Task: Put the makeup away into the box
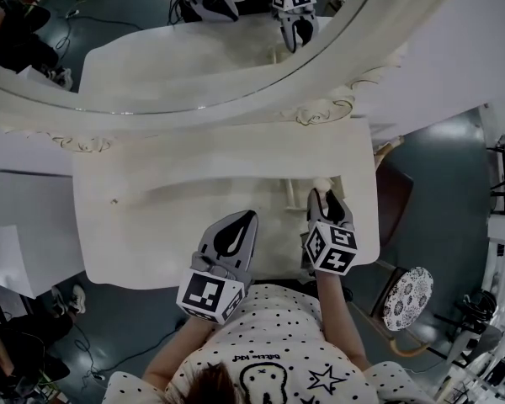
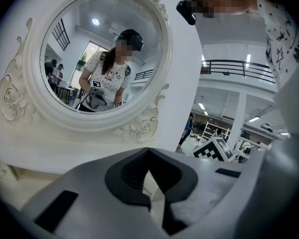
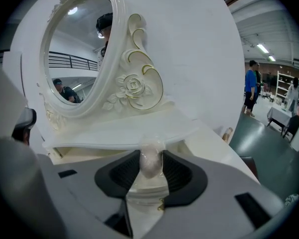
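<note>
Right gripper view is largely taken up by the right tool (image 3: 150, 156), whose jaws are closed on a small makeup item (image 3: 149, 164) with a rounded, pale pinkish top. Both dark pads (image 3: 178, 176) are pressed against its sides, and a glossy white lower part with a small gold detail is seen beneath it between the jaws. Whether the item rests on the tabletop (image 1: 151, 192) cannot be told. In the head view the item is seen as a small pale shape held over the right part of the white tabletop, just in front of the raised shelf (image 1: 236, 162) that carries the oval mirror (image 1: 219, 57). The left tool (image 1: 251, 215) is held over the front edge of the tabletop, to the left of the right tool and apart from it. Its jaws are pressed together at the tips with nothing between them, and only a thin sliver of pale surface is visible through the gap behind the tips in the left gripper view. A person in a dotted shirt (image 1: 269, 343) is reflected in the mirror. A round patterned stool (image 1: 408, 297) is seen on the floor to the right of the tabletop.
</note>
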Motion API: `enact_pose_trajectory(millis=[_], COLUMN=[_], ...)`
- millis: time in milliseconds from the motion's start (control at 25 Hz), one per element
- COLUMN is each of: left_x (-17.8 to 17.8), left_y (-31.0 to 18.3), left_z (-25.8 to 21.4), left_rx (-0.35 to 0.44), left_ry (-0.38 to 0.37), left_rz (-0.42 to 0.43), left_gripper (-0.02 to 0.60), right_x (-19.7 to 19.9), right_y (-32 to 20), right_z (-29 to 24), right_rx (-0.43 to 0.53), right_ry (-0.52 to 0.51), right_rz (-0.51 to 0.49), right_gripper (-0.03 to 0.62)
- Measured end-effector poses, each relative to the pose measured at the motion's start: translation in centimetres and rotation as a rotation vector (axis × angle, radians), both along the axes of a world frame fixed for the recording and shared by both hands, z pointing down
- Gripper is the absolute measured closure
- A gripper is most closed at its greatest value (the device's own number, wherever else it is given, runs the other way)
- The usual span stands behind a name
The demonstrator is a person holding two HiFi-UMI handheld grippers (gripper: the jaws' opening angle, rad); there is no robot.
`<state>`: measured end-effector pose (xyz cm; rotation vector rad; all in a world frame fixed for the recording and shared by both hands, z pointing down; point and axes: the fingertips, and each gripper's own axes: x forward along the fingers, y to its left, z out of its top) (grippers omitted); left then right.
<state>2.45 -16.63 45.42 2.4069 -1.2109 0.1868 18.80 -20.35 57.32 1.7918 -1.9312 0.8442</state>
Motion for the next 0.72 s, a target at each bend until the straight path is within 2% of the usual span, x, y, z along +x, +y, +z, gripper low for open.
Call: enact_pose_trajectory(millis=[320,720], left_x=[0.1,0.2], left_y=[0.1,0.2], left_z=[-0.1,-0.3], left_rx=[0.001,0.007], left_ry=[0.003,0.004], left_rz=[-0.002,0.002], left_gripper=[0.586,0.586], right_x=[0.3,0.1], right_y=[0.2,0.2], right_z=[1.7,1.7], right_rx=[-0.076,-0.077], right_ry=[0.013,0.03], right_rz=[0.014,-0.005], right_gripper=[0.444,0.441])
